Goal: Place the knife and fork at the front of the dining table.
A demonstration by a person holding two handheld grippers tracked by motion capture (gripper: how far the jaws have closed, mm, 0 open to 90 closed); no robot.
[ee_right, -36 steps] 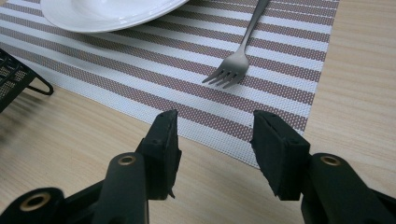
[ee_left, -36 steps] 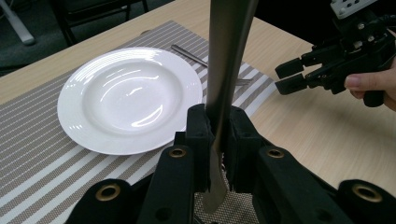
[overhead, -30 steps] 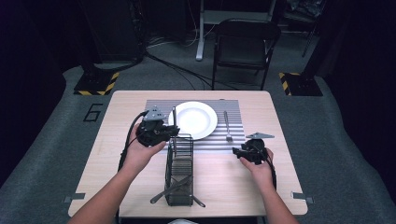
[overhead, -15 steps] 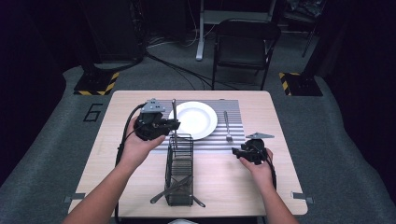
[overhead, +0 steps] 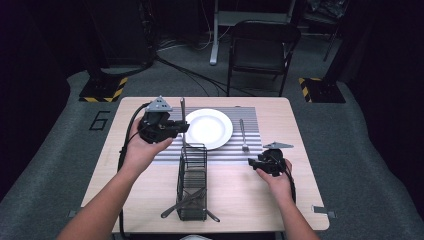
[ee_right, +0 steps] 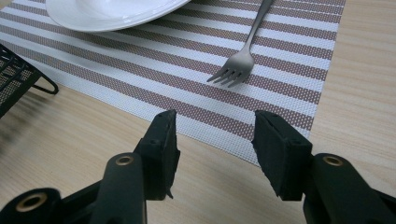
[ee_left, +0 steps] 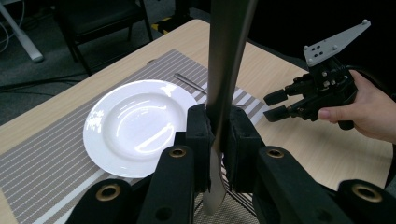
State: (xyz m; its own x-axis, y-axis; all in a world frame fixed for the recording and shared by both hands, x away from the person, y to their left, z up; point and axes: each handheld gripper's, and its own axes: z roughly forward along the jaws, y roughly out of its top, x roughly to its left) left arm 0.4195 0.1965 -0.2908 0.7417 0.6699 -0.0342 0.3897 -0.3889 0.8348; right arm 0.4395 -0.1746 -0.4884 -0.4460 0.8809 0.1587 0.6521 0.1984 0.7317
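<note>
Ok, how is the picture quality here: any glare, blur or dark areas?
High view: the table is lit, the room around it nearly black. Left gripper view: glare streaks on the white plate, and the knife clamped in the left hand-held gripper looks soft up close. Right gripper view: the fork and the placemat are sharp and evenly lit.

Bright tabletop, dark surroundings, mild blur

A: What's the left gripper holding?

B: A knife, standing upright, its lower end just above the far end of the black wire basket.

A: And the right gripper?

B: Low over the bare table, jaws apart, nothing in them, just off the striped mat.

A: What's on the mat?

B: A white plate and, to its right, a fork. More cutlery lies in the basket.
</note>
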